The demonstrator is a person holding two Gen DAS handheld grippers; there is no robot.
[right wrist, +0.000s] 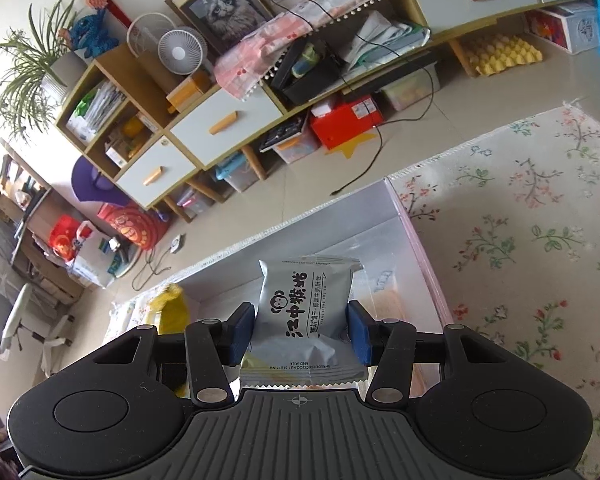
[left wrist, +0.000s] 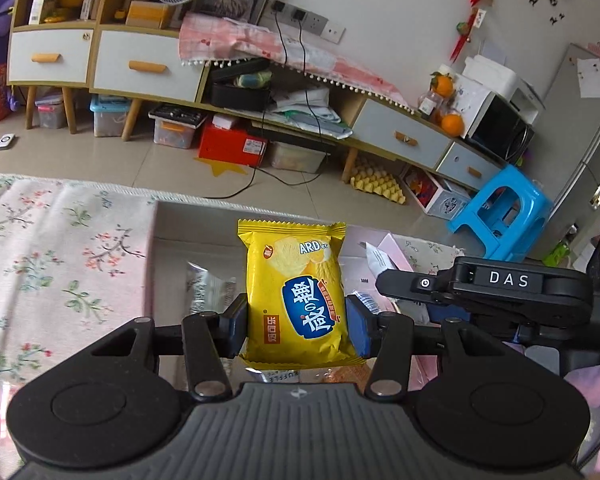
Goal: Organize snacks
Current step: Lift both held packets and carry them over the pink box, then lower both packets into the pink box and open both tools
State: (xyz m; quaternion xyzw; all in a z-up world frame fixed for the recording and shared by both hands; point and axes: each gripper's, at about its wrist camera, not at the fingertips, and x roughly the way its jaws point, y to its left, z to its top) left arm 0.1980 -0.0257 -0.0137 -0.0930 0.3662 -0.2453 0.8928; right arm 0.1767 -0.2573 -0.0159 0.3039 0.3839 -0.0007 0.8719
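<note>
Currently catalogued, by item:
Left claw (left wrist: 296, 320): closed partway on a yellow snack packet (left wrist: 296, 300), its blue pads (left wrist: 358, 330) pressed to both sides of the packet.
Yellow snack packet: centre of the left wrist view, standing on end, blue label with white characters, held over an open box (left wrist: 168, 220).
Right claw (right wrist: 302, 334): closed partway on a silver biscuit packet (right wrist: 304, 312), blue pads (right wrist: 358, 332) against both its sides.
Silver biscuit packet: lower centre of the right wrist view, black characters and a monkey mark on its face, held above the white box interior (right wrist: 320, 232).
Box contents: another clear-wrapped packet (left wrist: 204, 284) left of the yellow one; an orange-tinted packet (right wrist: 384, 300) right of the silver one.
Floral rug (right wrist: 520, 220): beside the box, right half of the right wrist view.
Cabinet (left wrist: 140, 64): upper left of the left wrist view, white drawers with orange handles.
Blue stool (left wrist: 504, 216): right side of the left wrist view.
Red box (left wrist: 232, 144): on the floor under the cabinet.
</note>
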